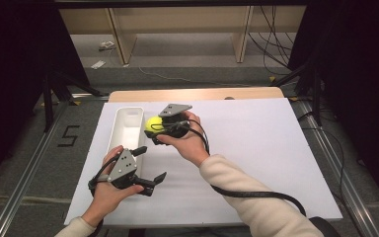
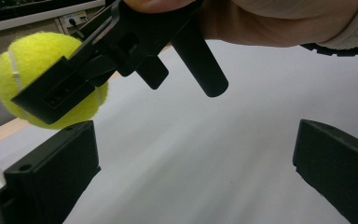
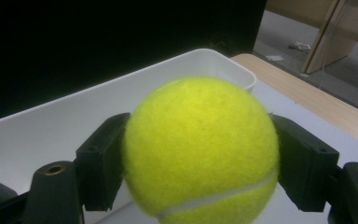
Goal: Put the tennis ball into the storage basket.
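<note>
A yellow tennis ball (image 1: 152, 124) is clamped between the jaws of my right gripper (image 1: 154, 127), held just above the right rim of a long white bin (image 1: 121, 129). In the right gripper view the tennis ball (image 3: 200, 149) sits squarely between both black pads, with the white bin (image 3: 56, 126) behind it. My left gripper (image 1: 150, 164) hovers low near the bin's front end, jaws wide apart with nothing between them. From the left gripper view, the tennis ball (image 2: 28, 70) and the right gripper's jaw show up above the white sheet.
A white sheet (image 1: 256, 148) covers the table, with a wooden strip (image 1: 197, 94) along its far edge. The right gripper's cable (image 1: 256, 193) trails along the forearm. Wooden shelving legs and floor cables lie beyond the table.
</note>
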A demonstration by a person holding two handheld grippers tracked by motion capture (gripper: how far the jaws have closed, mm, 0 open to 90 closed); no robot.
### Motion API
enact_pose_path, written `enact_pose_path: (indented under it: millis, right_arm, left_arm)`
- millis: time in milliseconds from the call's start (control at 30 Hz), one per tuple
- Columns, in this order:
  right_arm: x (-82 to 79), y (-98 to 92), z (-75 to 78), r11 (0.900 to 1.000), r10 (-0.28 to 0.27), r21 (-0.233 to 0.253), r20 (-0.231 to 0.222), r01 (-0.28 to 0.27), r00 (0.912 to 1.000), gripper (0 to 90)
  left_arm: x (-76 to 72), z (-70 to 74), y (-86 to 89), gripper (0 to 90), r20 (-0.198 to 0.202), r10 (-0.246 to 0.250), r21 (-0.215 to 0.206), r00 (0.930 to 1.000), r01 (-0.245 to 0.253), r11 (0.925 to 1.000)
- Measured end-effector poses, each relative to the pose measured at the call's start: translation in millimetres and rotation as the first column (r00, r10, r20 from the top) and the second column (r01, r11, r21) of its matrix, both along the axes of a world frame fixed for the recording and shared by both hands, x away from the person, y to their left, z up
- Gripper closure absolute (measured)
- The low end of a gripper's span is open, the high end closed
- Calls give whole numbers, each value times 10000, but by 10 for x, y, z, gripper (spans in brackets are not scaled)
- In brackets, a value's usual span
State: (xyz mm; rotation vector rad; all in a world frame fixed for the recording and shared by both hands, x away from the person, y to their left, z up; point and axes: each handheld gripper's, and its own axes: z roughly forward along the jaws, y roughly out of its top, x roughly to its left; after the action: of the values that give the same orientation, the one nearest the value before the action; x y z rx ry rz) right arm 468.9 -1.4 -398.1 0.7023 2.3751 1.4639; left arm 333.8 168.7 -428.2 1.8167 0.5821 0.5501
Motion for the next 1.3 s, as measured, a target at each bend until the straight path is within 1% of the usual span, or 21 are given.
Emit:
enact_pose_path:
  millis: [500,733,967,1167,1300]
  right_arm:
    - [41,129,5,9998,187,-88,-2,-187,9998,266]
    - [60,191,40,9994,323,-95,56,-322,9995,267]
    - [74,246,68,9990,410,-151,16,-410,9992,267]
    - [93,307,80,9990,441,-106,-56,-442,9990,266]
    - [90,339,95,9986,513,-129,7,-513,9987,267]
  left_arm:
    - [-9,3,-7,0,-3,-33,2,10000,33,10000]
    - [-9,2,-8,0,-8,-39,13,10000,39,10000]
    - [-7,-1,-10,0,-41,-72,12,10000,72,10000]
    - [-7,-2,-10,0,-38,-79,23,10000,79,10000]
    - [-8,0,-7,0,-35,-81,17,10000,81,10000]
